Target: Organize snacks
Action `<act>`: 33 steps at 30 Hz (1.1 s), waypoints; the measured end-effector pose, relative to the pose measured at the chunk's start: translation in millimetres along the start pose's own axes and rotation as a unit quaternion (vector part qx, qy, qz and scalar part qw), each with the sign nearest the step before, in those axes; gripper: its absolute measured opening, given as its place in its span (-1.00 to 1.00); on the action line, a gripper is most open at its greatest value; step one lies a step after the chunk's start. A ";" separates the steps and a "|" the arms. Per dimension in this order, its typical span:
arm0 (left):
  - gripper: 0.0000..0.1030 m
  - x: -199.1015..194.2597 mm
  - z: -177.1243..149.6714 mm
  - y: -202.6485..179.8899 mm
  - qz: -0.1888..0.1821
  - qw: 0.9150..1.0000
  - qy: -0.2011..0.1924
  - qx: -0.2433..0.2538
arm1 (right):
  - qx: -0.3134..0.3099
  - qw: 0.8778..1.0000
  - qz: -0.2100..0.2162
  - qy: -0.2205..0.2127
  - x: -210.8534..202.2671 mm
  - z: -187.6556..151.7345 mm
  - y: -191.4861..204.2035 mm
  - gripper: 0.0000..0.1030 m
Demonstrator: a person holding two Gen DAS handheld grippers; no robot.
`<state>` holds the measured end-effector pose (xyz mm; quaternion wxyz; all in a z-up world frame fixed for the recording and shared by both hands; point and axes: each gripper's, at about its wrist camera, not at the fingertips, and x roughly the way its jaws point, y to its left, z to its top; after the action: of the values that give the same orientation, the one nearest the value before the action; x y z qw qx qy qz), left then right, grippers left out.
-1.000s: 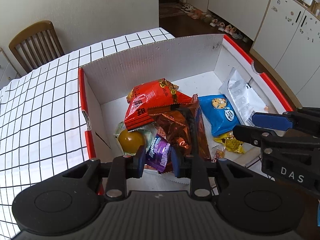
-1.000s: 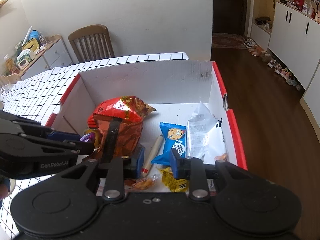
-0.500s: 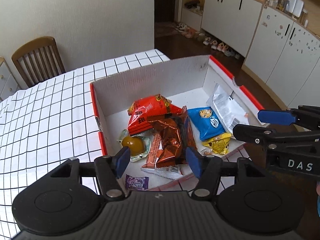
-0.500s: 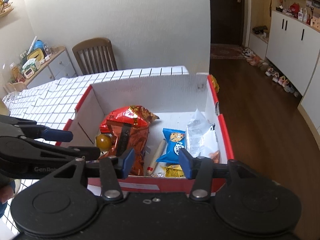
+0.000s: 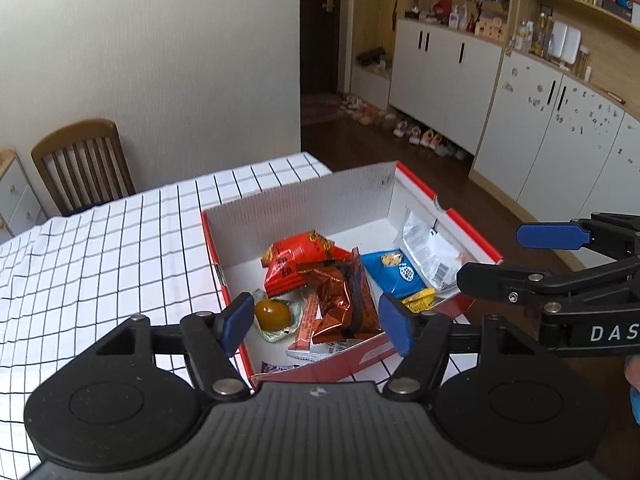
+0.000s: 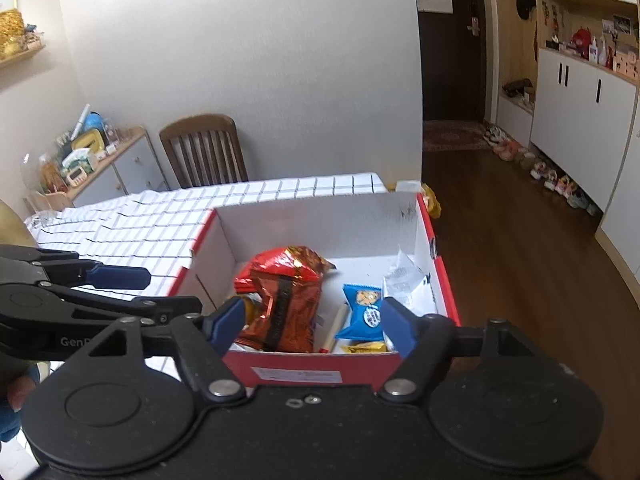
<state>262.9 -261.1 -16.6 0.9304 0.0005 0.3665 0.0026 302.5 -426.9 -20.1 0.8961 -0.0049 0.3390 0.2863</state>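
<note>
A white cardboard box with a red rim (image 5: 452, 216) sits on the checked tablecloth and holds several snacks. Among them are a red bag (image 5: 296, 264), a copper-brown bag (image 5: 340, 300), a blue cookie packet (image 5: 396, 276), a white packet (image 5: 428, 252), a yellow jelly cup (image 5: 274, 314) and a purple wrapper (image 5: 276, 367) in the near corner. My left gripper (image 5: 316, 324) hovers above the box's near edge, its jaws opening with nothing held. My right gripper (image 6: 311, 322) hangs over the near wall of the box (image 6: 320, 208), its jaws also opening and empty. The same brown bag (image 6: 288, 308) shows beyond it.
The table with the checked cloth (image 5: 120, 260) stretches left of the box. A wooden chair (image 5: 84, 164) stands behind it against the wall. The box sits at the table's right edge, with dark floor and white cabinets (image 5: 452, 80) beyond. A small cluttered dresser (image 6: 100, 160) is at far left.
Both grippers rose and drew back from inside the box while their jaws spread. The left let go of the purple wrapper, which now lies in the box's near corner.
</note>
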 end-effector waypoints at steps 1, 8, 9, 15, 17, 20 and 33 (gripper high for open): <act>0.33 -4.0 -0.8 -0.1 -0.002 1.000 -0.004 0.000 | -0.003 1.000 0.002 -0.004 -3.4 0.2 1.9 0.57; 0.42 -31.5 -4.3 2.2 -0.017 0.999 -0.025 -0.009 | -0.007 1.000 0.005 -0.028 -25.9 -1.2 9.5 0.78; 0.45 -34.5 -4.8 2.5 -0.019 0.999 -0.026 -0.011 | -0.005 1.000 0.006 -0.030 -28.2 -1.6 9.6 0.79; 0.48 -49.4 -9.0 4.5 -0.033 0.999 -0.030 -0.028 | 0.007 0.999 0.001 -0.044 -38.8 -3.9 9.4 0.92; 0.58 -52.8 -10.1 4.3 -0.037 0.998 -0.032 -0.033 | 0.007 0.999 -0.001 -0.048 -42.6 -4.4 10.3 0.92; 0.61 -58.1 -12.3 3.6 -0.040 0.998 -0.036 -0.037 | 0.010 0.998 0.002 -0.056 -49.3 -4.6 11.0 0.97; 0.94 -64.4 -22.1 -1.7 -0.035 0.998 -0.038 -0.041 | -0.003 0.998 0.008 -0.067 -64.5 -6.9 19.3 1.00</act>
<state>200.8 -263.1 11.2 0.9426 -0.0504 0.3298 -0.0147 249.2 -445.0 17.6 0.9144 0.0144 0.2773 0.2945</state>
